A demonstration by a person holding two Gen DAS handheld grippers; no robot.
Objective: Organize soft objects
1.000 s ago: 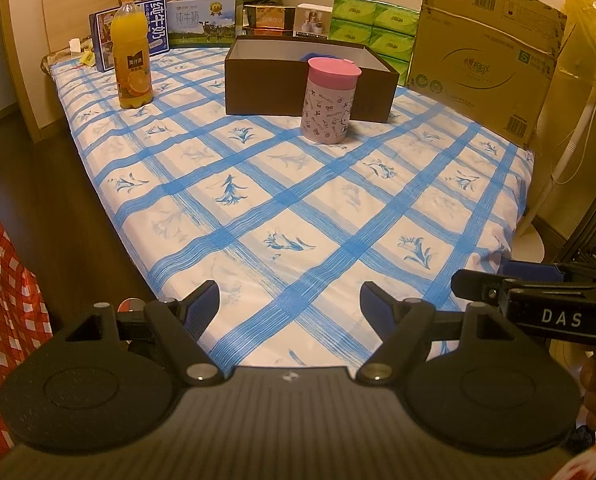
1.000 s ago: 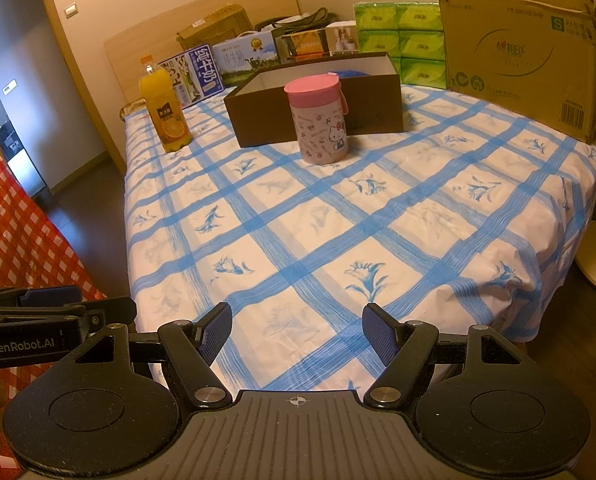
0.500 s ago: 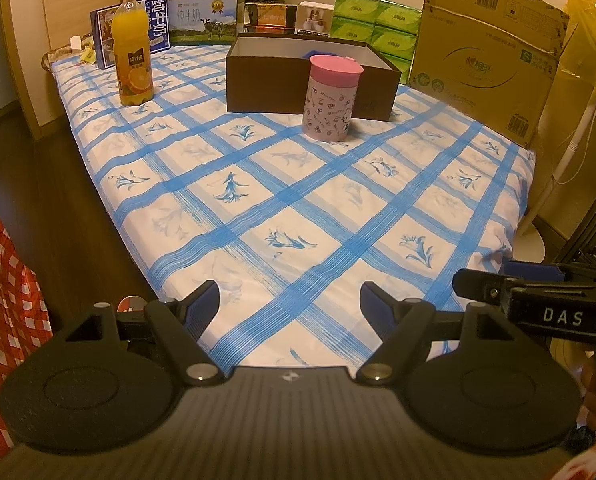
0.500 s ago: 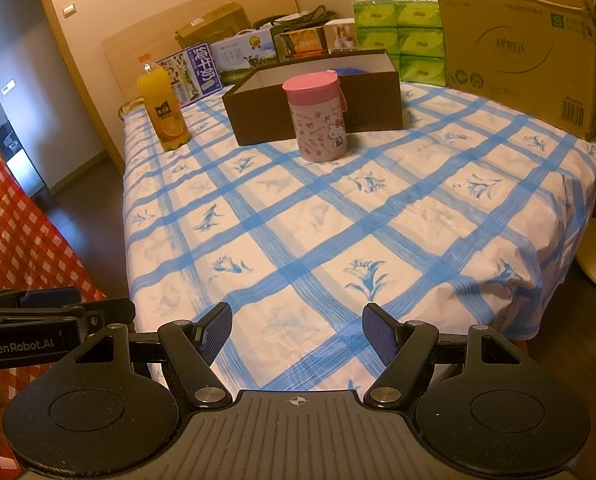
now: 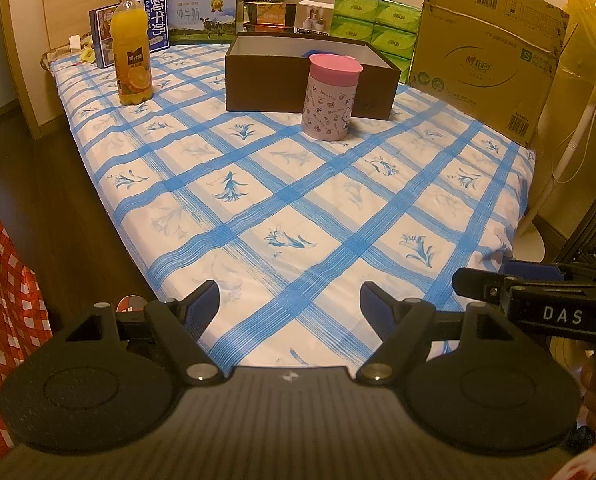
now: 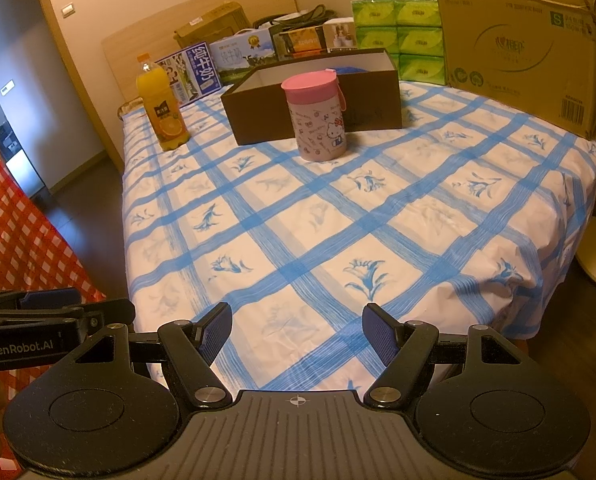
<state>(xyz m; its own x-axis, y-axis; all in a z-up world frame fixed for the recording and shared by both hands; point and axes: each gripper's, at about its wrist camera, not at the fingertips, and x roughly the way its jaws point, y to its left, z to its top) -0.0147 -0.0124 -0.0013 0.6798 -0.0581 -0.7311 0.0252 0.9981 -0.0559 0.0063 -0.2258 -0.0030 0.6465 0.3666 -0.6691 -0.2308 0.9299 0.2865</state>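
Little has moved since a second ago: our two claws hold the same low station at the near edge, and only the left wrist view has drifted slightly, the far objects sitting a touch lower in it than before.

We hold the left claw (image 5: 290,300) with its fingers spread wide and nothing between them, above the near end of the bed covered by a white sheet with a blue check and blue flower prints (image 5: 298,208). Our right claw (image 6: 297,326) is likewise spread and carries nothing, just beside the left one; each shows at the edge of the other's view.

Far from both claws, at the far half of the bed, stands an open dark brown cardboard box (image 5: 310,76). Something blue (image 6: 344,70) shows just over its rim; we cannot tell what it is. Just in front of the box stands an upright cylindrical cup with a pink lid and cartoon cat prints (image 6: 318,118). To its left, well apart, stands a plastic bottle of orange juice (image 5: 131,54).

Along the headboard lie blue and white milk cartons (image 5: 206,18) and stacked green tissue packs (image 6: 398,40). A large tan corrugated carton (image 5: 486,56) leans at the right side of the bed.
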